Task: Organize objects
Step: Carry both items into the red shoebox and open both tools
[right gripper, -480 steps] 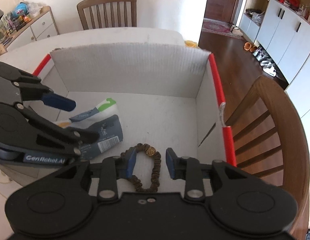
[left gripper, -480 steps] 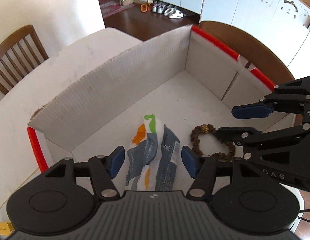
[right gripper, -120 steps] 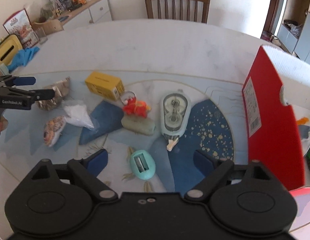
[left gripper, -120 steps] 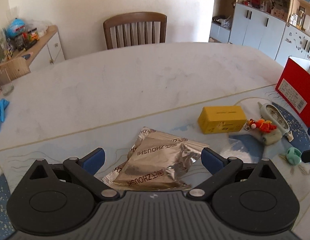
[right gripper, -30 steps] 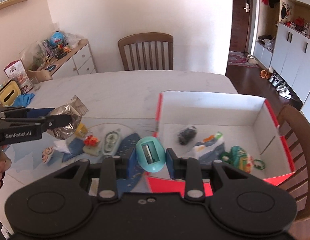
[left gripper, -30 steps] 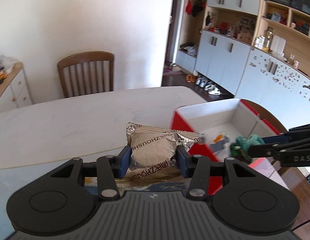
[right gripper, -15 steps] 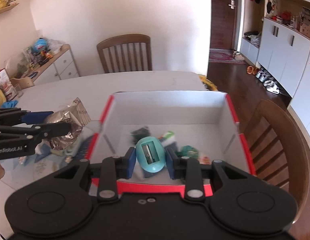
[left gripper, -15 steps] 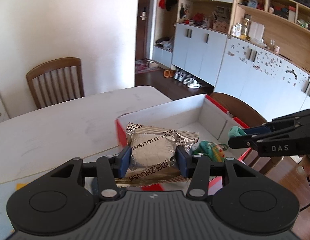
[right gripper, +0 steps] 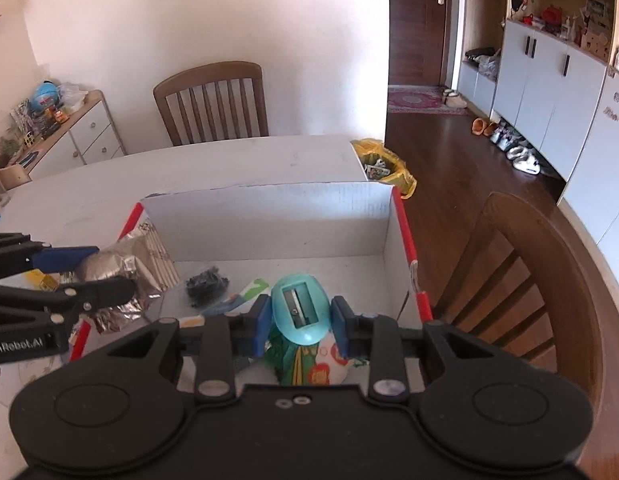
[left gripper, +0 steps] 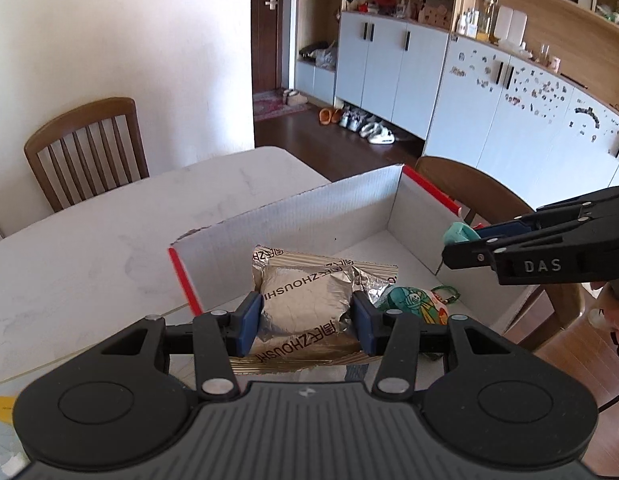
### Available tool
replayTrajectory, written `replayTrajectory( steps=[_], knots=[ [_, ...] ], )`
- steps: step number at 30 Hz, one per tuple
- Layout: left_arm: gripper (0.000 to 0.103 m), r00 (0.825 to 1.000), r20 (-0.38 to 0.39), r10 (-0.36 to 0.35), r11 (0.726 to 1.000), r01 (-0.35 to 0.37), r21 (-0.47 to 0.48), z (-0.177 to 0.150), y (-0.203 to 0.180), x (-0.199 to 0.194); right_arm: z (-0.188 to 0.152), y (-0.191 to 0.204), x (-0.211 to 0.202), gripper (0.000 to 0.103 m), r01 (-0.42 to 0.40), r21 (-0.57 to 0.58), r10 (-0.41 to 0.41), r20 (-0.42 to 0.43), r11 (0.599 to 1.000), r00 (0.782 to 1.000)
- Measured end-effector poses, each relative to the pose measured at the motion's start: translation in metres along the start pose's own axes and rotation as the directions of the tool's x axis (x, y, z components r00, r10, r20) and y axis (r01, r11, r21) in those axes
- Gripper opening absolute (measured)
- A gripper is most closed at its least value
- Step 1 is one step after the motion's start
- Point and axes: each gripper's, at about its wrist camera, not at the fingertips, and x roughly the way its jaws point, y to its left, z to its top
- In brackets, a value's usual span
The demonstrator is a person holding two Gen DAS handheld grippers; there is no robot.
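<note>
- My left fingers [left gripper: 305,322] pinch a crinkled silver foil snack packet [left gripper: 309,300], held above the near left corner of the open white cardboard box with red edges [left gripper: 293,216].
- My right fingers [right gripper: 300,322] pinch a teal egg-shaped pencil sharpener [right gripper: 300,312], blade slot facing the camera, over the near part of the box [right gripper: 269,220].
- The right wrist view alone shows the box floor: a dark beaded bracelet [right gripper: 207,280] at 10 o'clock from the sharpener, a flat white and green sachet [right gripper: 245,292] beside it, and a green cartoon-printed pouch [right gripper: 305,364] directly below my fingers.
- The left wrist view shows that pouch [left gripper: 413,304] only at 3 o'clock of the foil packet; the bracelet is hidden.
- The box stands on the pale marble-look counter [left gripper: 89,248], with a brown wooden chair [right gripper: 211,100] at 12 o'clock.
</note>
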Motion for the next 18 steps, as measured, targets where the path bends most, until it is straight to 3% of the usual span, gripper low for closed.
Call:
replayTrajectory(
  steps=[18],
  knots=[
    [0.047,0.994,-0.096,0.042,0.999,-0.041,0.005,0.002,-0.006,0.06,0.017,-0.01,0.099,0.031,0.064,-0.009,-0.064,-0.168,0.998,0.984]
  ],
)
